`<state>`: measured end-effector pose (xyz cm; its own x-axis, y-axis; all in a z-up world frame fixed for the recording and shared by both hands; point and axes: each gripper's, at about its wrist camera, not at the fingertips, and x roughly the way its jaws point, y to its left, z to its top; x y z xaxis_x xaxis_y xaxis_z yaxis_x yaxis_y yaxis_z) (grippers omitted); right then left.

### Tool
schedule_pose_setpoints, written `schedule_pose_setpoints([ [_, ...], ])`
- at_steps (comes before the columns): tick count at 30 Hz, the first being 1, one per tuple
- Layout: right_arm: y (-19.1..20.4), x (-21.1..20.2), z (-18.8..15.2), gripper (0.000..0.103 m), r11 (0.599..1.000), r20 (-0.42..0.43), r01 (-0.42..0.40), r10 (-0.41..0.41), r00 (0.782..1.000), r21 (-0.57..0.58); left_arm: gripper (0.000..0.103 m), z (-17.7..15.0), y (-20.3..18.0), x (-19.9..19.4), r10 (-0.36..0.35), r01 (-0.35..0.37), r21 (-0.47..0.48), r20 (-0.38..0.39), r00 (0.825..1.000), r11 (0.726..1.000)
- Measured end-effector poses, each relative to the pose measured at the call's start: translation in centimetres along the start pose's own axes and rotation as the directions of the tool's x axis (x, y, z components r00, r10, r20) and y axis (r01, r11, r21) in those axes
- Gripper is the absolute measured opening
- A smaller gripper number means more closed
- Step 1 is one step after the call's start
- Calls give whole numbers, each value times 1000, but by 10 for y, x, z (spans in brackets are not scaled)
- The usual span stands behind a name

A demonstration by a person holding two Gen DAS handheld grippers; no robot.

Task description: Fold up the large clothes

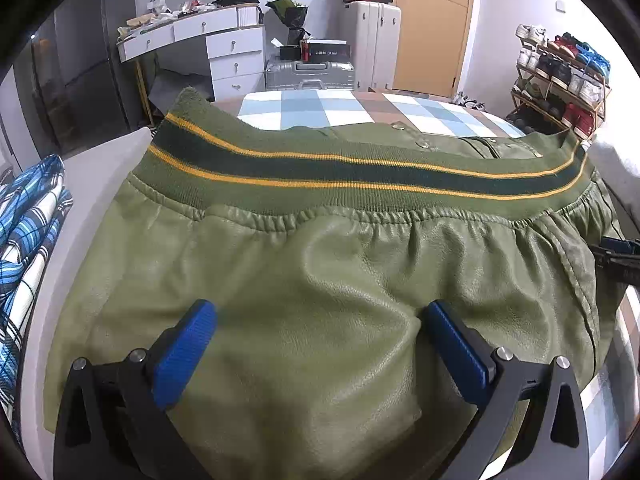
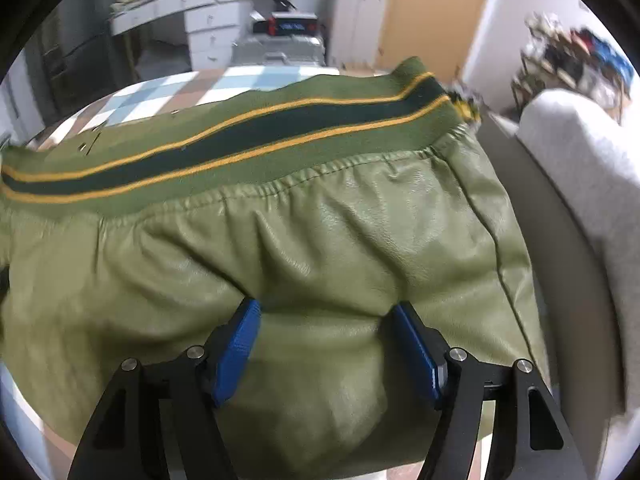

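Olive jacket (image 1: 320,272) spread flat over the checked bed cover (image 1: 320,108), ribbed striped hem (image 1: 360,176) turned to the far side, snap placket (image 1: 424,144) peeping just beyond it. Laid broad like this, presumably, so the smooth back panel faces up and takes a fold cleanly. Left hand-held gripper (image 1: 320,344) poised over the near part of the panel, blue pads (image 1: 184,352) wide apart, leather bulging up between them but not pinched: released, grasping nothing. Right hand-held gripper (image 2: 326,348) likewise over the near panel toward the jacket's right side, pads (image 2: 240,344) spread with a soft hump of leather between them, no squeeze visible; the right view blurred, so contact hard to judge. Both angled steeply down, probably to press or gather the near edge for the next fold. Plaid cloth (image 1: 28,240) heaped at the left, apart from the jacket; pale pillow (image 2: 580,168) just beside its right edge.
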<state>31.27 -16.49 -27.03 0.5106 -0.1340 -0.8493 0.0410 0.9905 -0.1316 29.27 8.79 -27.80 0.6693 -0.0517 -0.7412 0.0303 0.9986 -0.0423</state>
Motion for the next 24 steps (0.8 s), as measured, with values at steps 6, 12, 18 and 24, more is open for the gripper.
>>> schedule_pose_setpoints([
  [6, -3, -48, -5, 59, 998, 162, -55, 56, 985, -8, 102, 0, 2, -1, -5, 5, -1, -3, 1000, 1000],
  [12, -30, 0, -18, 61, 995, 50, -98, 97, 994, 9, 102, 1, 4, 0, -1, 1, 4, -7, 1000, 1000],
  [18, -83, -36, -27, 59, 909, 218, -368, 326, 920, 195, 102, 1, 3, 0, 8, -8, 11, -9, 1000, 1000],
  [24, -121, 18, -34, 3, 800, 216, -466, 414, 884, 377, 102, 1, -1, 2, 28, -28, 22, -12, 1000, 999],
])
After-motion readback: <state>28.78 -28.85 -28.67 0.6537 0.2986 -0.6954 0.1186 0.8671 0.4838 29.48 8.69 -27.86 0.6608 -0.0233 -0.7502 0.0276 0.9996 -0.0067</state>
